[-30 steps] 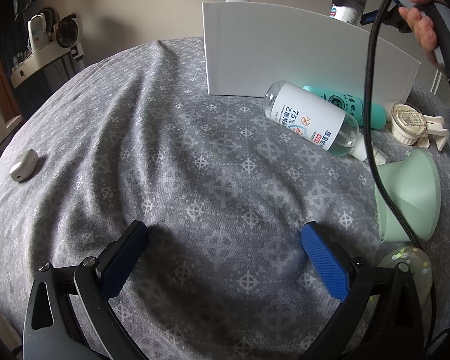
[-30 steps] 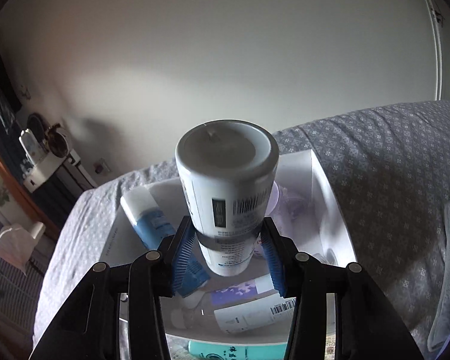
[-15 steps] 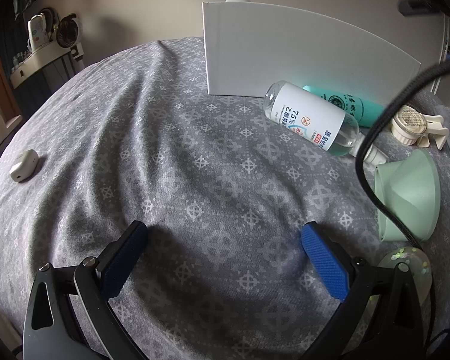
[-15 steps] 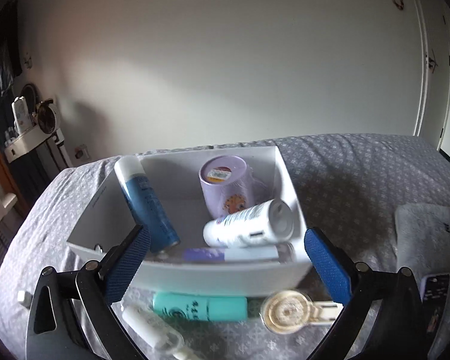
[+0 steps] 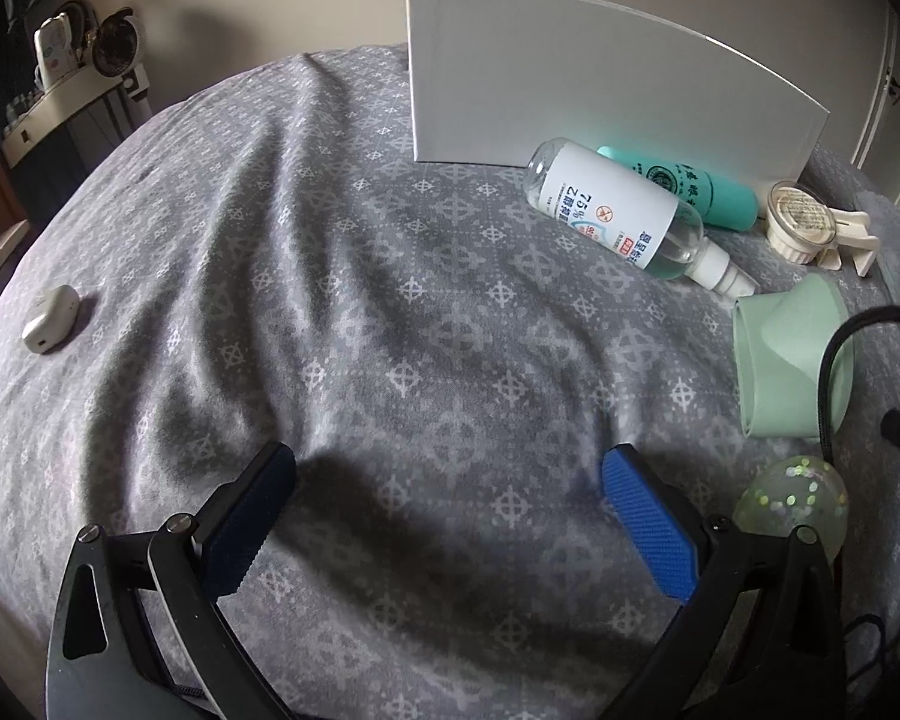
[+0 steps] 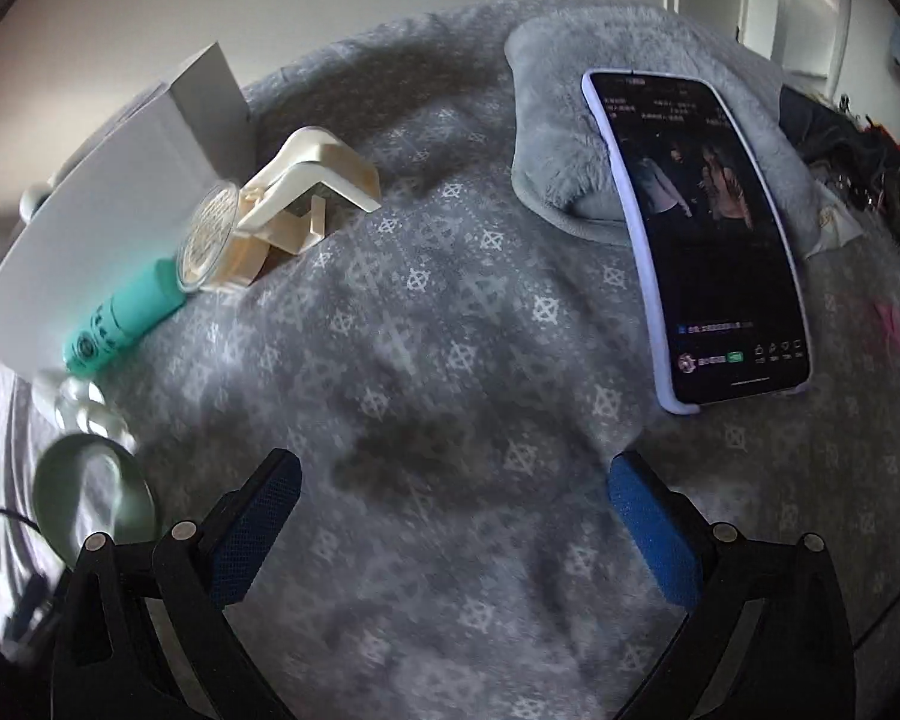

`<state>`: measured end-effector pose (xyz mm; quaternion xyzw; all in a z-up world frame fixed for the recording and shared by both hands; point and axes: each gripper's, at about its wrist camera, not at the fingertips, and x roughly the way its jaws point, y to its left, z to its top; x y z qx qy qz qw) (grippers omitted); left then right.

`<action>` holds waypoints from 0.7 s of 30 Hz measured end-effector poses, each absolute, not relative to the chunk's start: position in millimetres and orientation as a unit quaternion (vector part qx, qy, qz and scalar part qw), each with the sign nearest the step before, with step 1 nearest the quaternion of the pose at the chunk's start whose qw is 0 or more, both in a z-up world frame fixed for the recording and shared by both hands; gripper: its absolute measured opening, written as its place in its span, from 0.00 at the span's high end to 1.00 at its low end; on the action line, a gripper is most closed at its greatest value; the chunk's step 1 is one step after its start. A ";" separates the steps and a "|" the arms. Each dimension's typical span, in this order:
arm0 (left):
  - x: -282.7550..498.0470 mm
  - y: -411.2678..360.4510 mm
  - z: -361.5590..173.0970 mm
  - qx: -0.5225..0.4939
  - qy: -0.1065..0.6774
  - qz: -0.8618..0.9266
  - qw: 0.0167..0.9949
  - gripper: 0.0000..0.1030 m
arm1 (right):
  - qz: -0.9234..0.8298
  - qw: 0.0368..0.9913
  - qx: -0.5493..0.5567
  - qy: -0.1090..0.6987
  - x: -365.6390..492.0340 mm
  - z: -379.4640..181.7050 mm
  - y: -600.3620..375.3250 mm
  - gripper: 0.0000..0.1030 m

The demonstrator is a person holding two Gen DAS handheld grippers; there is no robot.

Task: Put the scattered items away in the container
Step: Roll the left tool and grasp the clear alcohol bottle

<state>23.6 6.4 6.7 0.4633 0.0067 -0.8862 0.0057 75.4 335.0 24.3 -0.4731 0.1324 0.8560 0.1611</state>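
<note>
A white box (image 5: 600, 78) stands on the grey patterned bed; it also shows in the right wrist view (image 6: 108, 210). In front of it lie a clear spray bottle (image 5: 618, 213), a teal tube (image 5: 690, 189) (image 6: 120, 318), a cream round clip (image 5: 801, 228) (image 6: 270, 204), a pale green funnel-shaped cup (image 5: 792, 360) (image 6: 90, 498) and a glitter ball (image 5: 792, 501). My left gripper (image 5: 444, 516) is open and empty, low over bare bedding. My right gripper (image 6: 450, 522) is open and empty, to the right of the box over the bedding.
A phone (image 6: 702, 240) with its screen lit lies on a grey fluffy cushion (image 6: 570, 120) at the right. A small white earbud case (image 5: 51, 324) lies far left on the bed. A black cable (image 5: 834, 372) crosses the green cup. Clutter (image 6: 858, 156) sits far right.
My right gripper opened and let the white bottle drop into the box, then swung right and down, away from the box. My left gripper has not moved.
</note>
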 end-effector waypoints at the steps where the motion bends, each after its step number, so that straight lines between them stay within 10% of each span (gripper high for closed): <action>1: 24.3 2.1 8.1 0.466 0.015 -0.884 0.009 0.00 | 0.858 0.157 -0.477 0.109 80.1 21.7 329.3 0.00; 21: -67.0 1.5 25.9 0.520 0.332 -0.784 -0.072 0.00 | 0.875 0.145 -0.458 0.060 125.5 19.5 296.9 0.00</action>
